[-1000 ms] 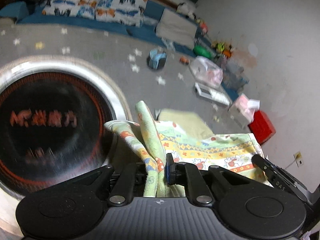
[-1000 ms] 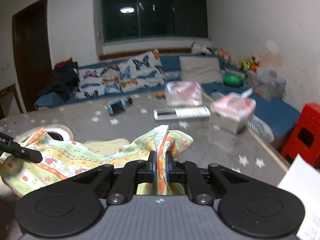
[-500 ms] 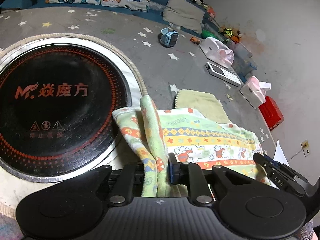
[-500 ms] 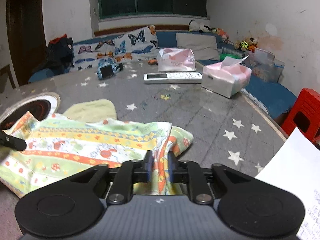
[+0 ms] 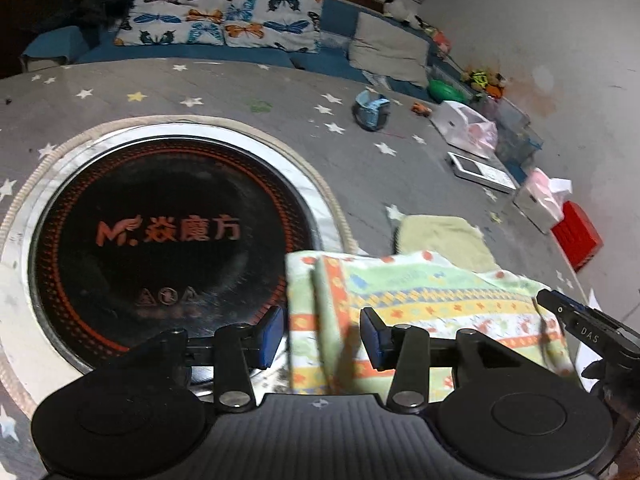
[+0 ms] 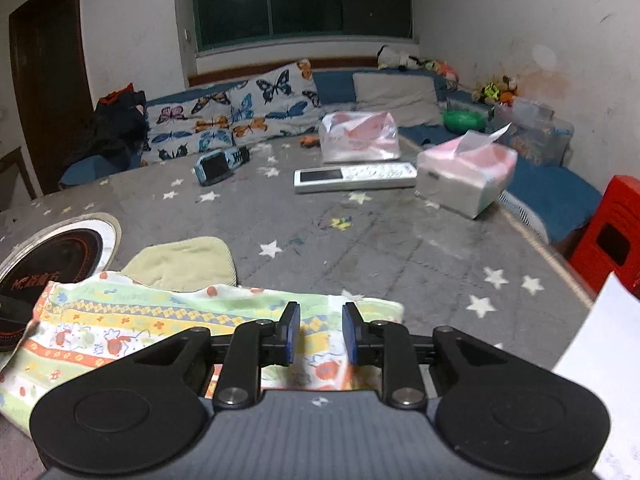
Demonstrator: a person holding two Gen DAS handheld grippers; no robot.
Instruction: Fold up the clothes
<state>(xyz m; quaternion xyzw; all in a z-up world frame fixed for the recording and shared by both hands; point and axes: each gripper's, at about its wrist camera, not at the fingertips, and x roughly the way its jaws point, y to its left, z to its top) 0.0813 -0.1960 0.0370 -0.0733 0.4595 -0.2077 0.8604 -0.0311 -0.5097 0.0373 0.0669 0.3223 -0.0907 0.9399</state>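
A patterned green, yellow and orange garment (image 5: 420,304) lies flat on the grey star-print table (image 5: 240,96), folded over at its left end. It also shows in the right wrist view (image 6: 160,320). My left gripper (image 5: 322,338) is open just above the garment's left end, holding nothing. My right gripper (image 6: 318,330) is open over the garment's right end, empty. The right gripper's tip shows at the right of the left wrist view (image 5: 580,320). A plain pale-green cloth (image 6: 180,260) lies just beyond the garment.
A round black induction cooktop (image 5: 168,240) is set into the table left of the garment. Beyond are a remote (image 6: 356,176), a tissue box (image 6: 468,172), a plastic bag (image 6: 360,136) and a small blue device (image 6: 216,164). A white sheet (image 6: 600,360) lies at the right edge.
Both grippers have opened and let go of the garment. The garment has dropped flat on the table, and both grippers have pulled back slightly.
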